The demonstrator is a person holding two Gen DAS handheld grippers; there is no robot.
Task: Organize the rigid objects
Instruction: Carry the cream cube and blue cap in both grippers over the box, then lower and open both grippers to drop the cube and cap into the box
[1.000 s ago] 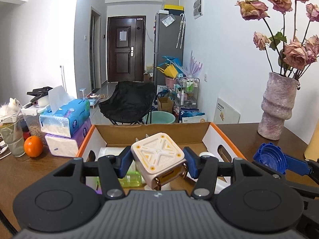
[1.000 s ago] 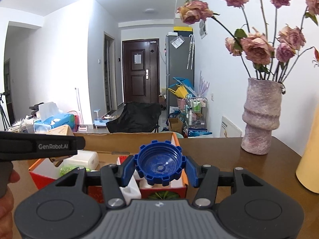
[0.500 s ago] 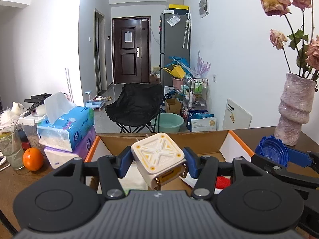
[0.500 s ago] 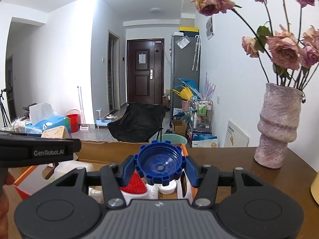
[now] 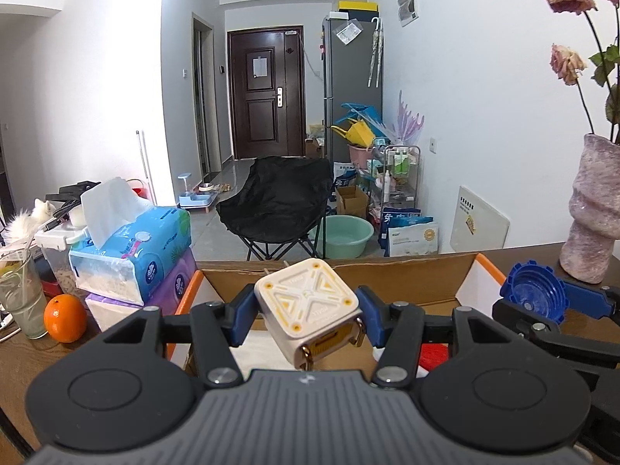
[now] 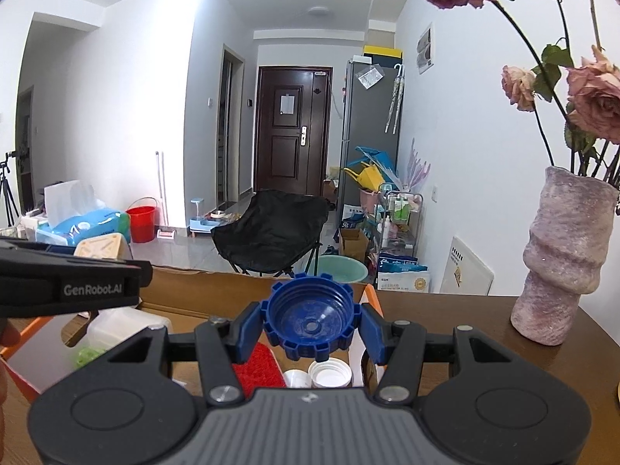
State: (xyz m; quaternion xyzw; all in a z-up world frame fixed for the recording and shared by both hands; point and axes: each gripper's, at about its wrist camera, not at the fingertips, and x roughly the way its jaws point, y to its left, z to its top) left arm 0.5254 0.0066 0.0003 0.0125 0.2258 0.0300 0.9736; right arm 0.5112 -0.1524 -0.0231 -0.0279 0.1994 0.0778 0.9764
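Note:
My left gripper (image 5: 306,317) is shut on a cream cube with yellow markings (image 5: 308,304), held above an open cardboard box (image 5: 387,271) with orange edges. My right gripper (image 6: 312,327) is shut on a blue ribbed bottle cap (image 6: 310,319), held above the box's right end (image 6: 217,302). The cap also shows at the right of the left wrist view (image 5: 533,296), and the cube shows at the left of the right wrist view (image 6: 102,246). Inside the box lie white caps (image 6: 329,374), a red piece (image 6: 257,368) and a clear container (image 6: 116,325).
Stacked tissue packs (image 5: 131,252), an orange (image 5: 64,317) and a glass (image 5: 21,300) stand left of the box. A pink vase with dried roses (image 6: 562,259) stands on the brown table at the right. A black folding chair (image 5: 279,197) is beyond the table.
Both grippers have risen with their objects still held; the box now sits lower in both views and less of its inside shows.

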